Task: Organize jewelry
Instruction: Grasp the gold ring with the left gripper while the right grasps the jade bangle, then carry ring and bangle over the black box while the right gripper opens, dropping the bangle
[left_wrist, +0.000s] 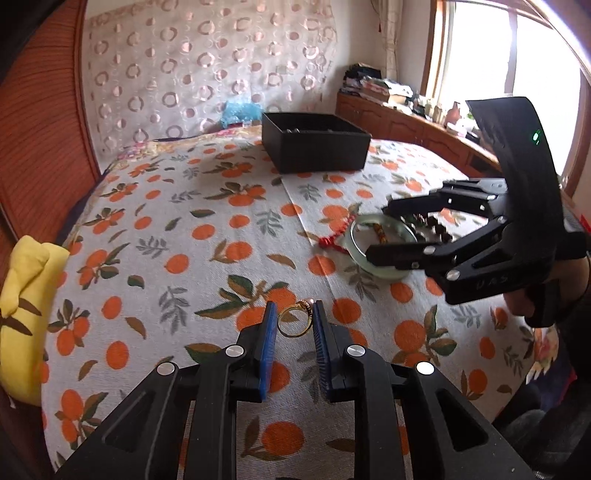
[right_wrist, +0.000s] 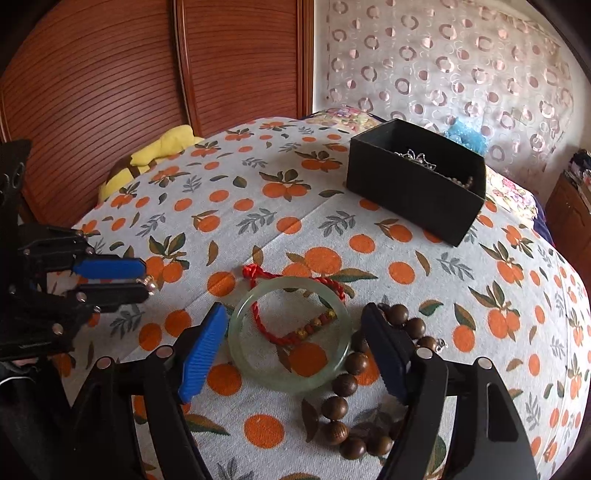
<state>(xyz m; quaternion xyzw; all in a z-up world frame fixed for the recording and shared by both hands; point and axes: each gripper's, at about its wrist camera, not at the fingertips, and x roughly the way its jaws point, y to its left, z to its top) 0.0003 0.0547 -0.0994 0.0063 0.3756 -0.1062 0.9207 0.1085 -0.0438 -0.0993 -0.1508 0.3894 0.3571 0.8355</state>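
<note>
- I take the open black rectangular box (right_wrist: 417, 192) on the orange-print bedspread (left_wrist: 184, 236) as my landmark; it sits toward the far side of the bed, and silvery jewelry (right_wrist: 415, 158) and a few beads lie inside it.
- My left gripper (left_wrist: 295, 321) is well on the near side of the box. Its blue pads (left_wrist: 267, 350) stand narrow, closed onto a gold ring with a small pale stone (left_wrist: 295, 319); the ring sits between the tips, touching both pads, and appears lifted just off the cloth.
- My right gripper (right_wrist: 295, 332) is also nearer than the box, to the right of the left one. Its jaws stand wide, one finger on each side of a pale green jade bangle (right_wrist: 290, 332) that lies flat on the bedspread. The pads are not pressing on it; the left pad (right_wrist: 203, 350) is just beside the rim.
- A red braided cord bracelet with small gold and brown beads (right_wrist: 295, 325) lies partly inside the bangle's ring and partly under its far edge.
- A string of round brown wooden beads (right_wrist: 343, 384) curves along the bangle's right side, touching it, and passes under my right finger.
- A yellow cushion (left_wrist: 26, 314) lies at the bed's left edge, well apart from the box, against the reddish wooden slatted doors (right_wrist: 147, 74).
</note>
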